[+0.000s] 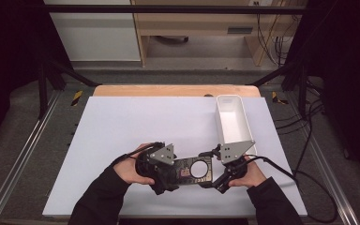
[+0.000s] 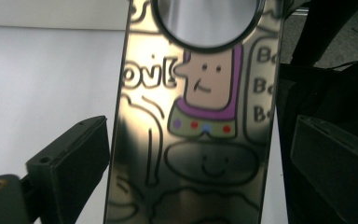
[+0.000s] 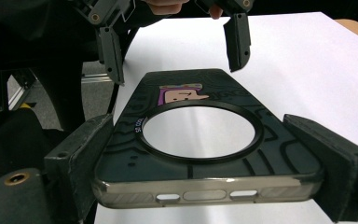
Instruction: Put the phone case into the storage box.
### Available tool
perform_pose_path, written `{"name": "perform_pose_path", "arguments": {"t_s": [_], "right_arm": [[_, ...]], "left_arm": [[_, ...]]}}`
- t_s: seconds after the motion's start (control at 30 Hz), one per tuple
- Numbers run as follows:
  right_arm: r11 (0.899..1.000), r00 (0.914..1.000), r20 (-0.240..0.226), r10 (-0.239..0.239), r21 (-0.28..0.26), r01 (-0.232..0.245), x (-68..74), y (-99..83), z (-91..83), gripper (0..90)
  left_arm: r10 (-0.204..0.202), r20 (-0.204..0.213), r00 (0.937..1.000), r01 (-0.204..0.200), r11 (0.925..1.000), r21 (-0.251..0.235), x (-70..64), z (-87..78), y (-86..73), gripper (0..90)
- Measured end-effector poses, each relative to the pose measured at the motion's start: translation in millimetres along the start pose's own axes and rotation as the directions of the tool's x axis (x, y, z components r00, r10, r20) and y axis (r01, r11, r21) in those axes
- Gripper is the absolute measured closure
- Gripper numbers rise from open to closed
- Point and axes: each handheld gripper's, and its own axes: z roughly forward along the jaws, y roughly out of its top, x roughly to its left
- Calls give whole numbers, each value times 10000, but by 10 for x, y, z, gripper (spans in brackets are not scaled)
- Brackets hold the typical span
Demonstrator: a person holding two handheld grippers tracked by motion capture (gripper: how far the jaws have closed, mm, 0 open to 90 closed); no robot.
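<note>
Near the white bin [image 1: 233, 123], our right gripper [image 1: 219, 174] clamps the phone case [image 1: 194, 170] (cartoon-printed), while our left gripper [image 1: 165, 174] straddles it unclenched.

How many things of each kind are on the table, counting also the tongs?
Phone case: 1
White bin: 1
Tongs: 2, left and right
Total: 4

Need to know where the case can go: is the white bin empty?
Cannot tell fully. The bin is upright, its visible inside bare white, but the right gripper hides its near end.
</note>
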Motion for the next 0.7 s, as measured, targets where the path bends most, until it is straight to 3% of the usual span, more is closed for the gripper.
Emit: {"name": "perform_pose_path", "arguments": {"t_s": [0.4, 0.7], "right_arm": [[9958, 9998, 109, -169, 900, 159, -14, 127, -188, 122], [9883, 9993, 9, -376, 1481, 371, -15, 232, -205, 122]], "left_arm": [[-439, -445, 9980, 444, 9990, 109, -14, -28, -125, 0], [-518, -326, 9981, 532, 9977, 429, -53, 56, -191, 0]]}}
